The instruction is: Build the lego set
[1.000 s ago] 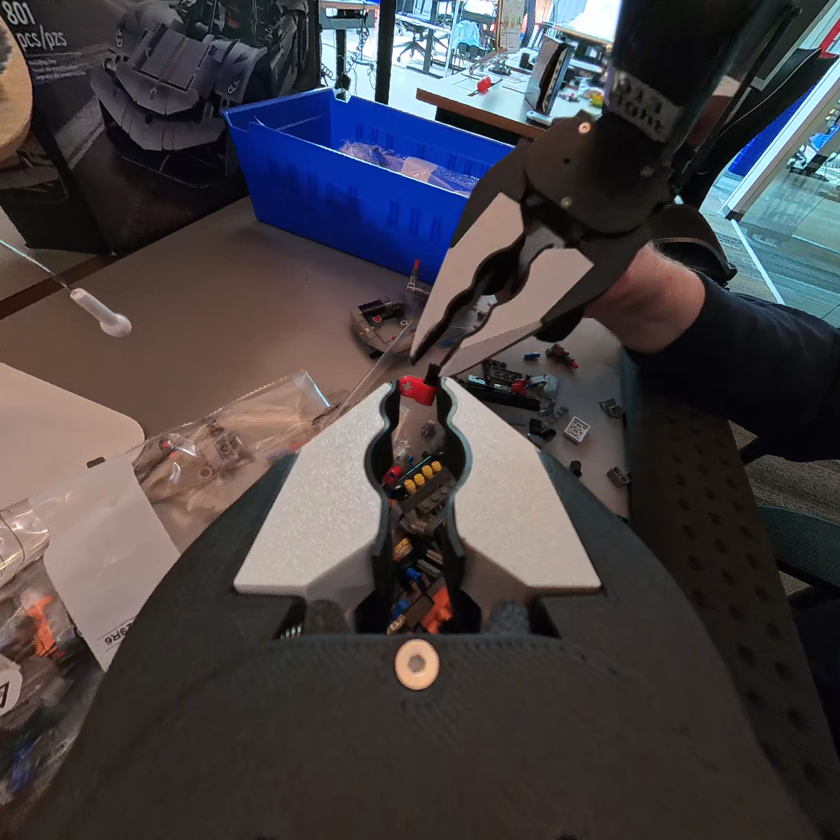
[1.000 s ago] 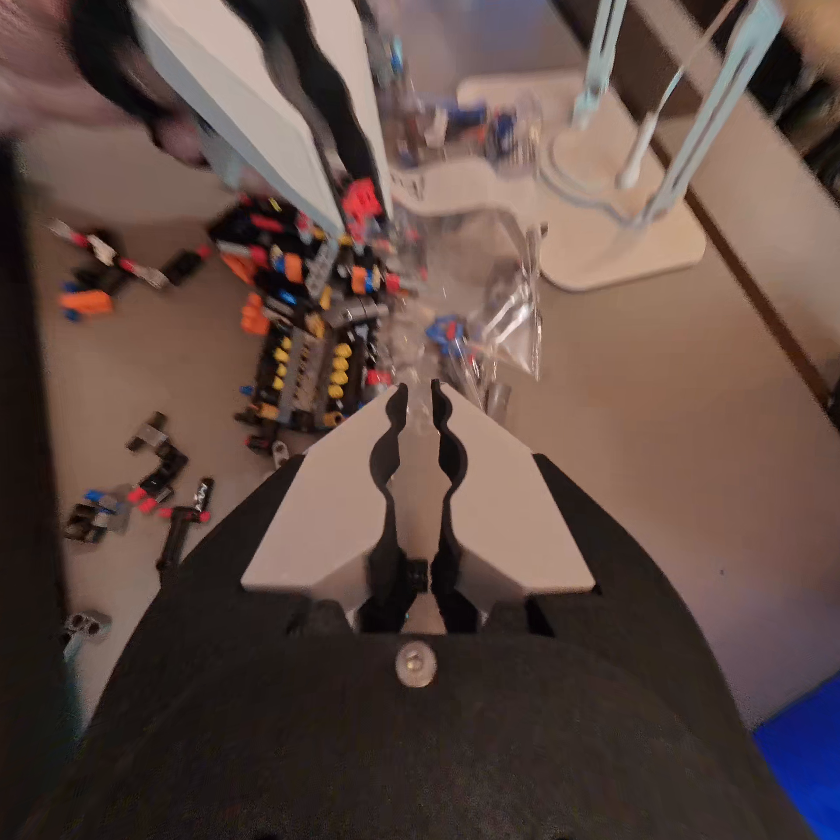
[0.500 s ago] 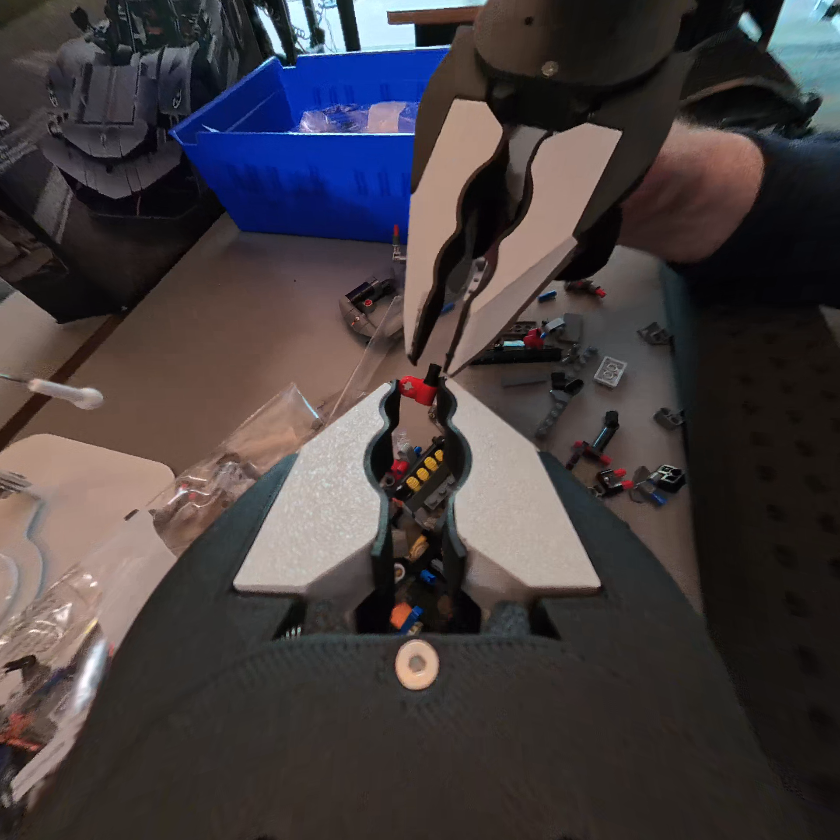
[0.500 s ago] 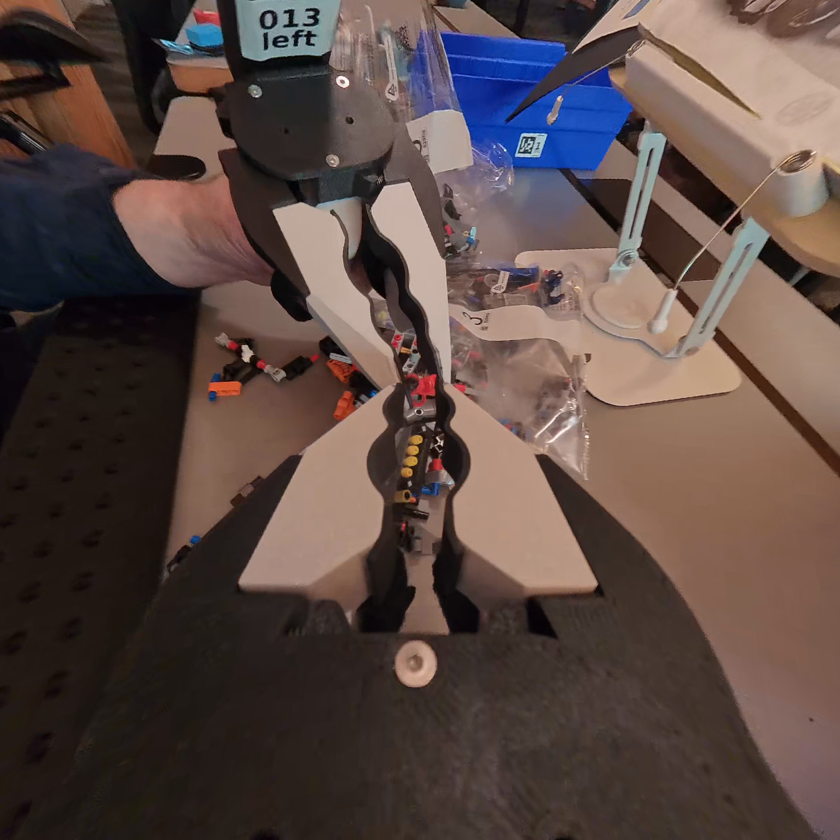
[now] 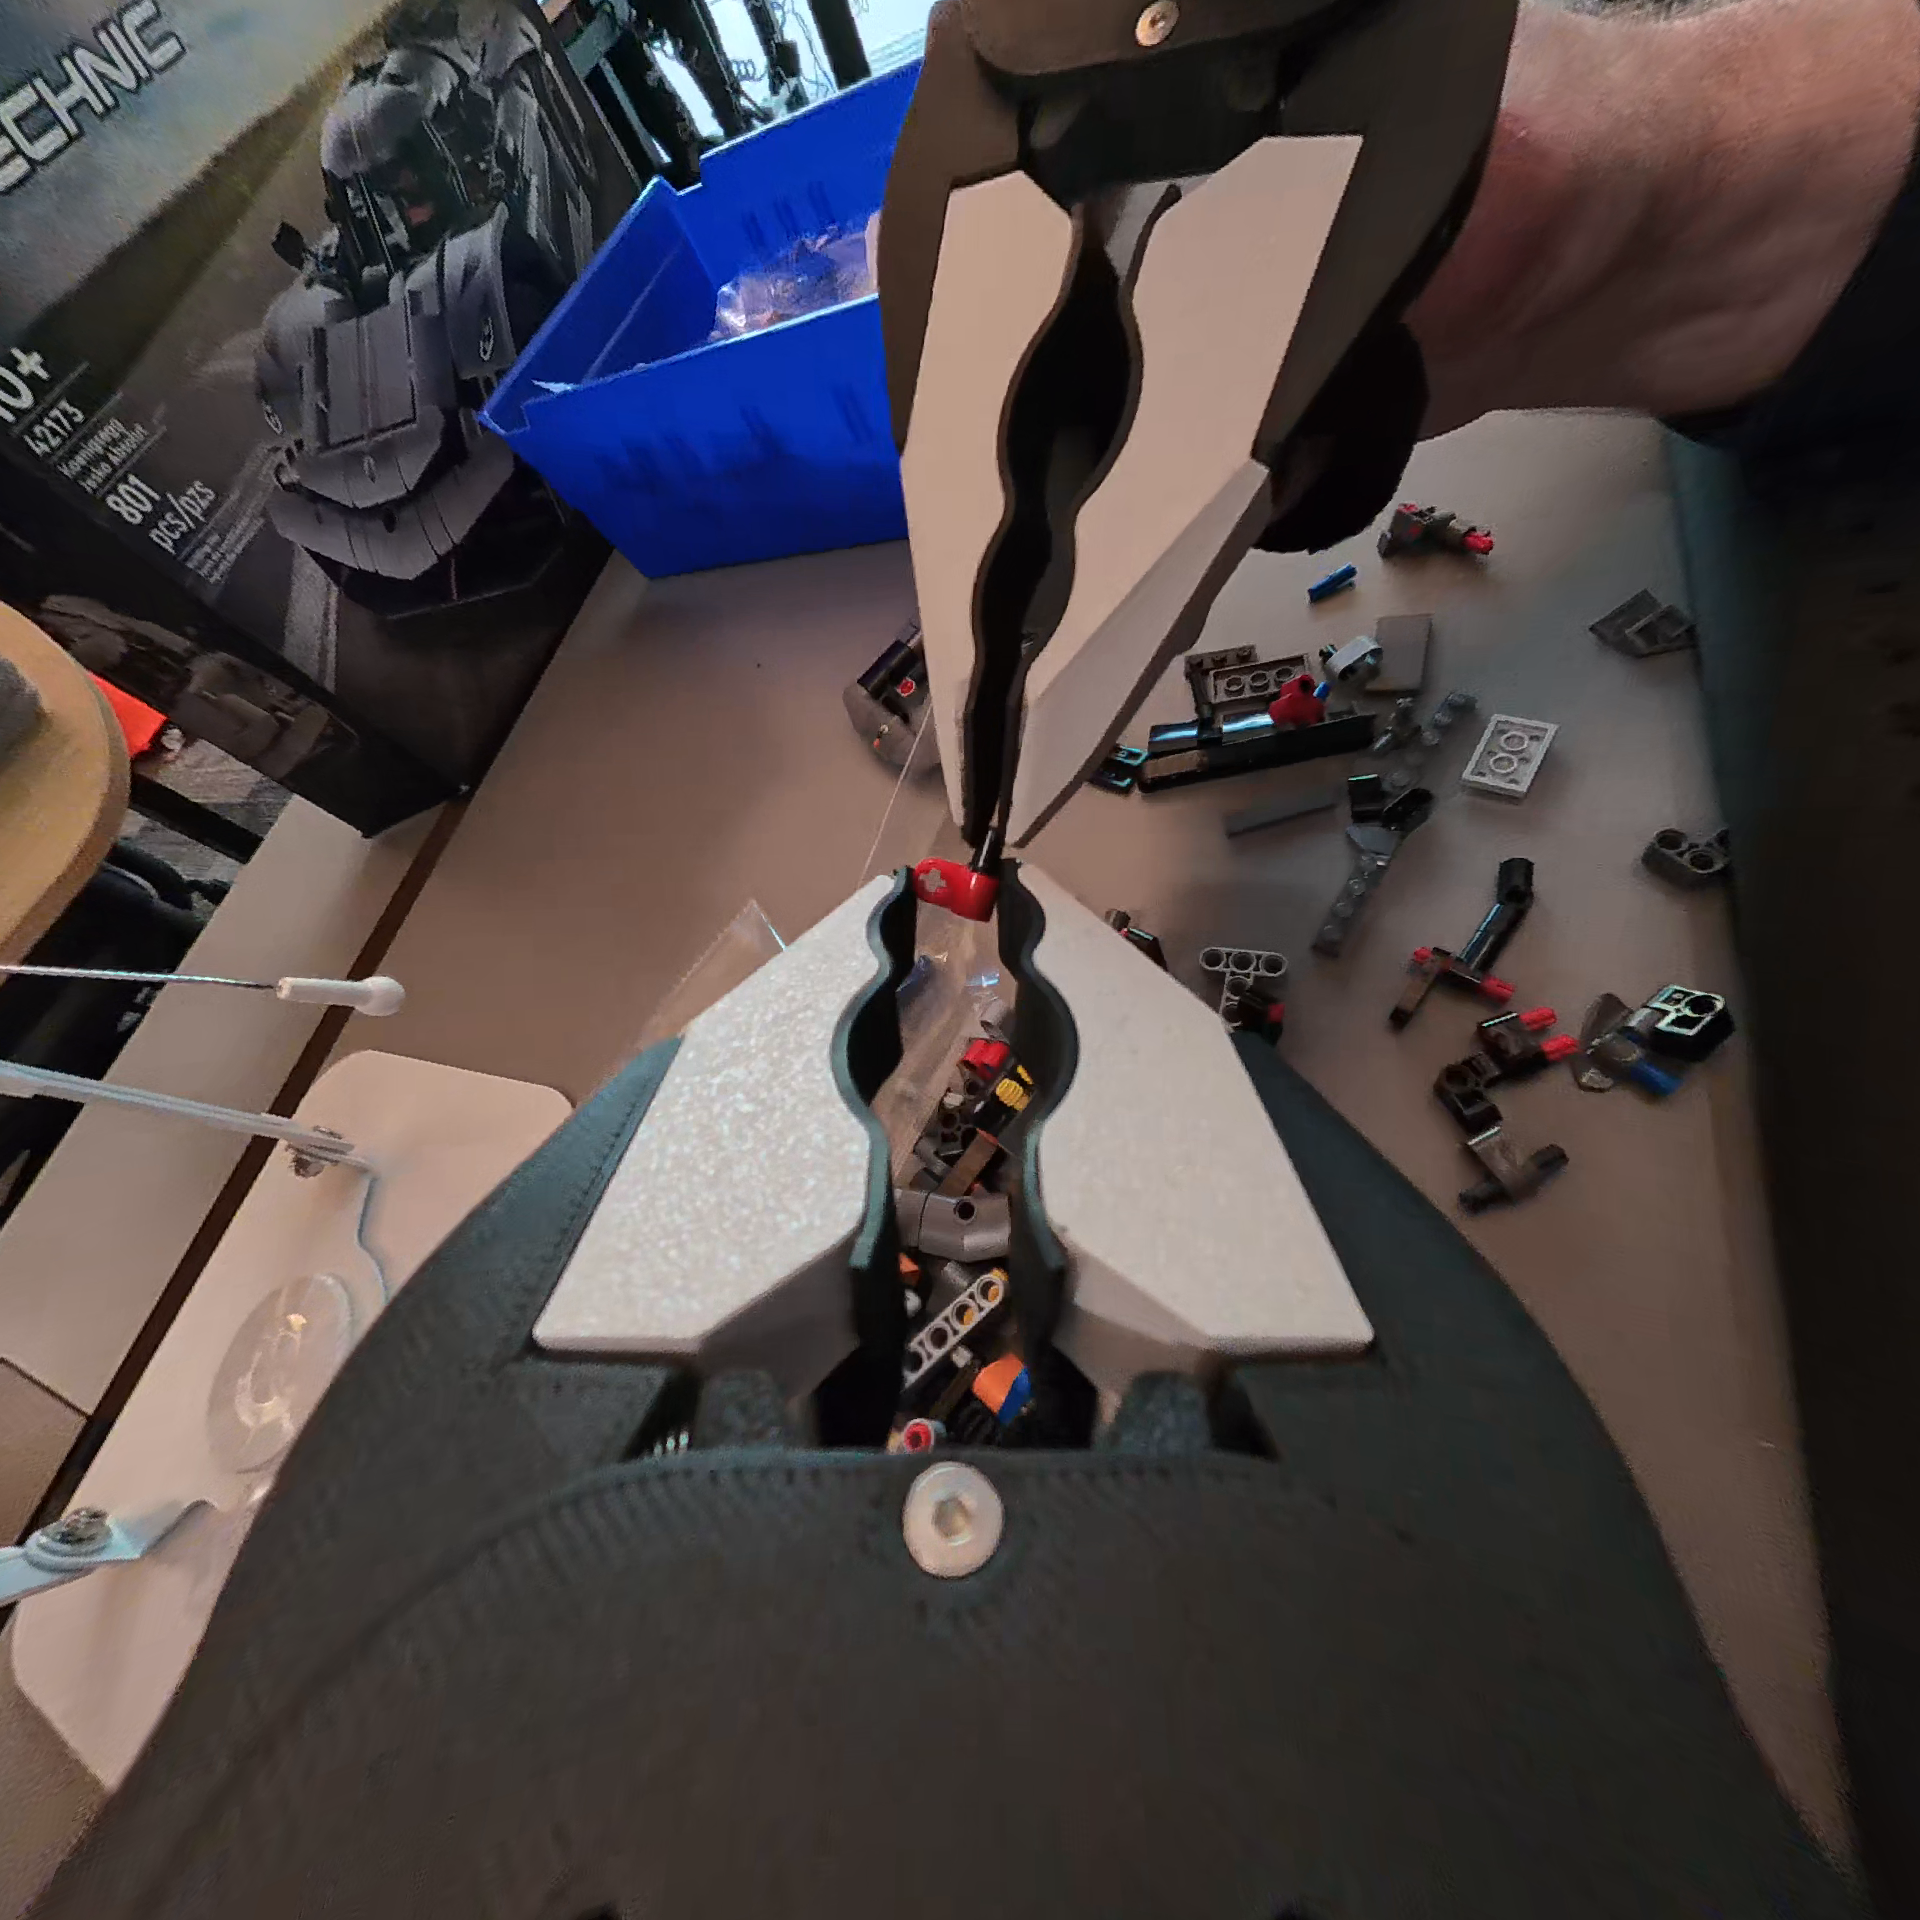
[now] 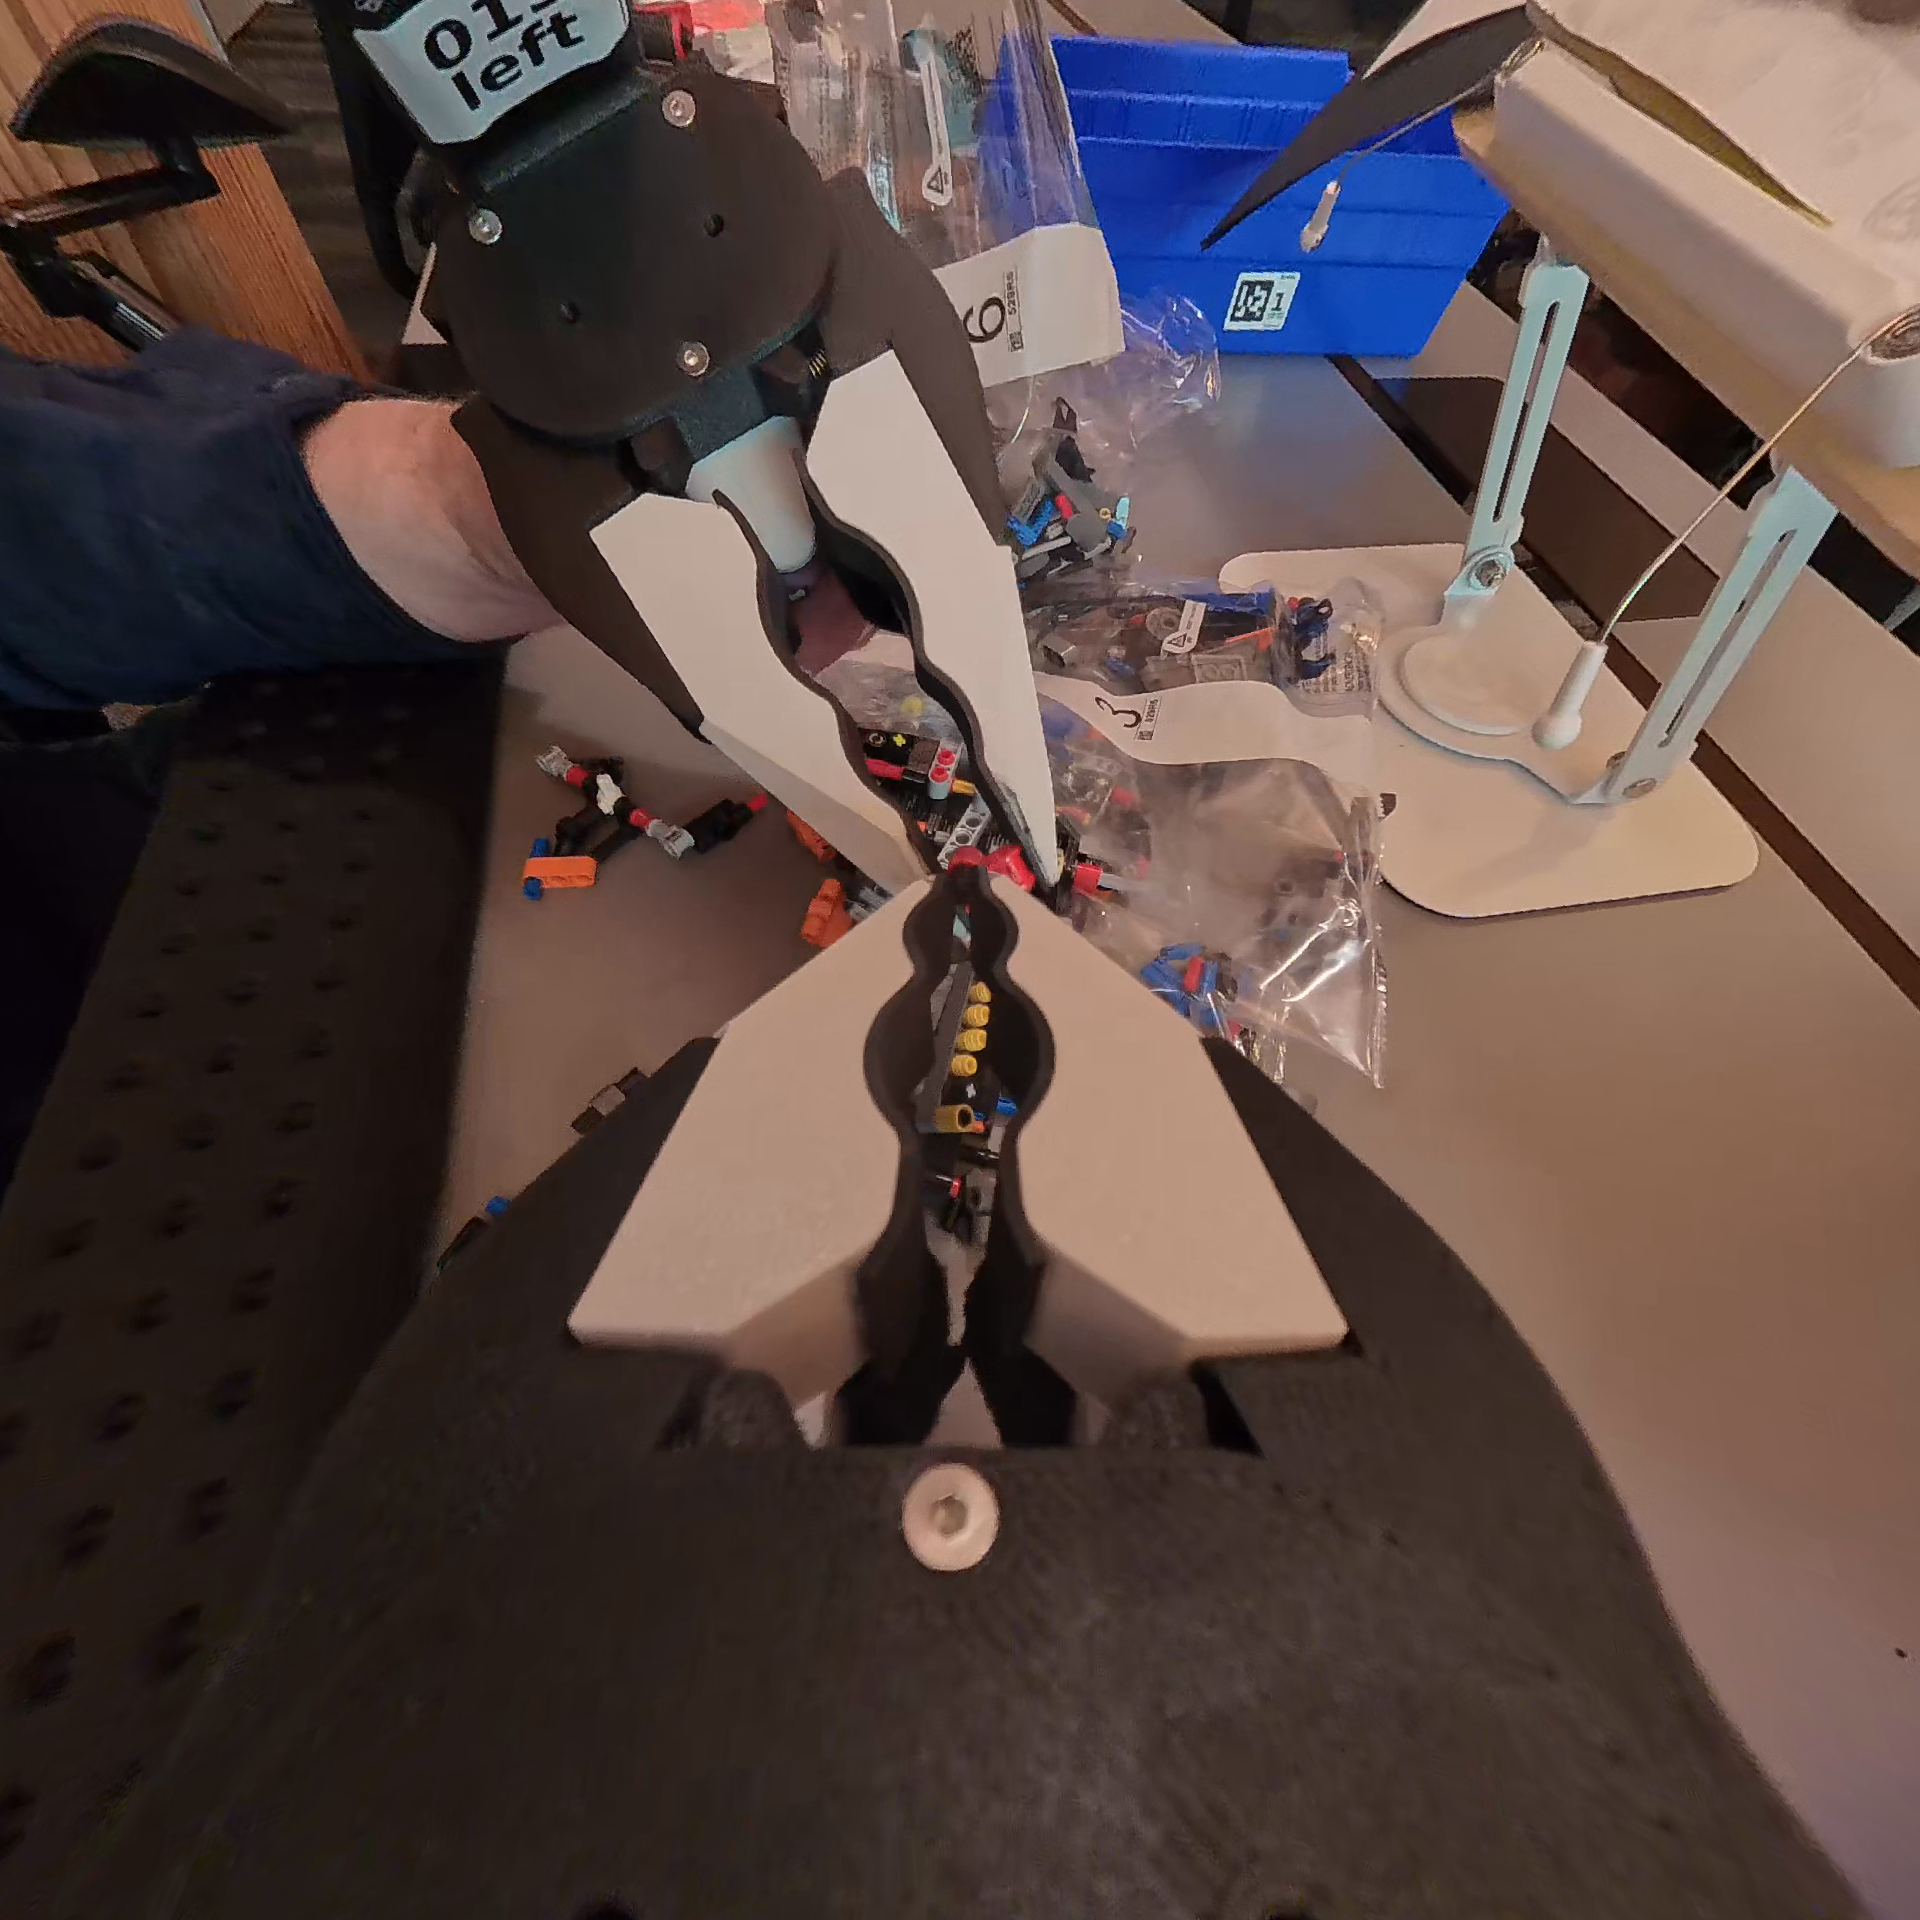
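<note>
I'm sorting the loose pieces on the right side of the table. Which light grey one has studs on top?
The flat light grey plate near the table's right edge. It is a small rectangle with round studs; the other light grey piece, the ring, is a smooth loop.

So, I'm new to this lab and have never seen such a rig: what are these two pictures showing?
There is no robot. A person holds a two-finger gripper in each hand, with a camera on each looking along its fingers.

In the left wrist view, the left gripper pinches a small red lego connector. The right gripper comes from above, shut on a black pin that meets the connector.

The right wrist view shows the same meeting from the other side.

On the table lie loose lego parts, plastic parts bags and a blue bin.
</note>
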